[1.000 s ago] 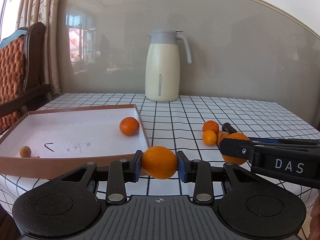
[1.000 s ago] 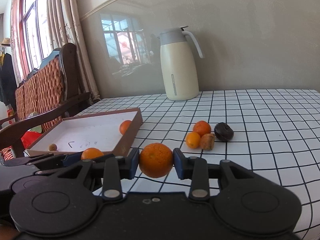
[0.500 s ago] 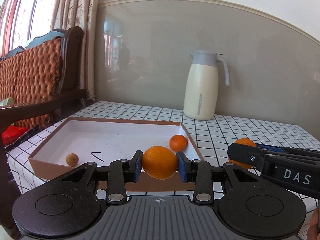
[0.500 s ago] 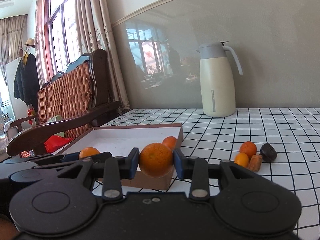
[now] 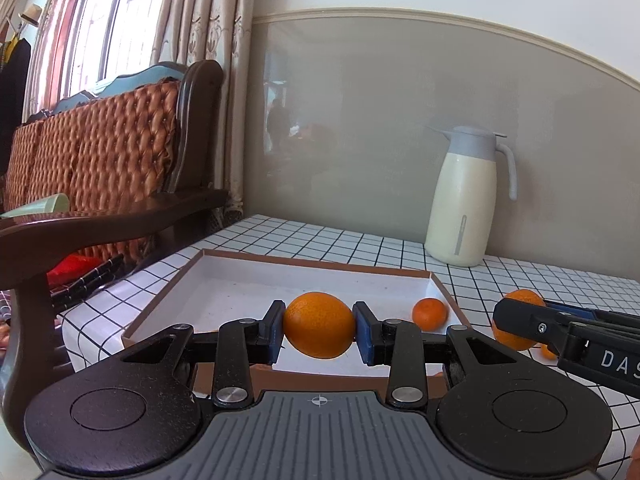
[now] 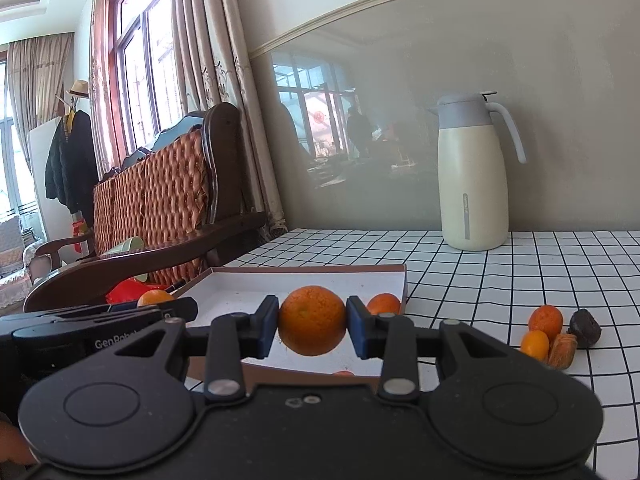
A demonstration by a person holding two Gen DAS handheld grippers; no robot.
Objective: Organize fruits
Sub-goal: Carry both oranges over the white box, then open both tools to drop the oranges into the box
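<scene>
My left gripper (image 5: 319,330) is shut on an orange (image 5: 319,330) and holds it above the near edge of the brown-rimmed white box (image 5: 312,263). My right gripper (image 6: 312,326) is shut on another orange (image 6: 312,326), also over the box's near edge (image 6: 304,269). A small mandarin (image 5: 429,313) lies in the box's right corner; it shows in the right wrist view (image 6: 384,303) too. The right gripper's orange appears at the right of the left wrist view (image 5: 516,330). Several small fruits (image 6: 545,320) lie on the checked tablecloth to the right.
A cream thermos jug (image 6: 472,176) stands at the back of the table by the wall. A wooden chair with a woven back (image 5: 100,152) stands left of the table. A dark lump (image 6: 584,322) and a brown dried fruit (image 6: 562,350) lie among the loose fruits.
Both grippers have swung left with their oranges, from over the open table to the box's near edge. The loose fruits now sit far right.
</scene>
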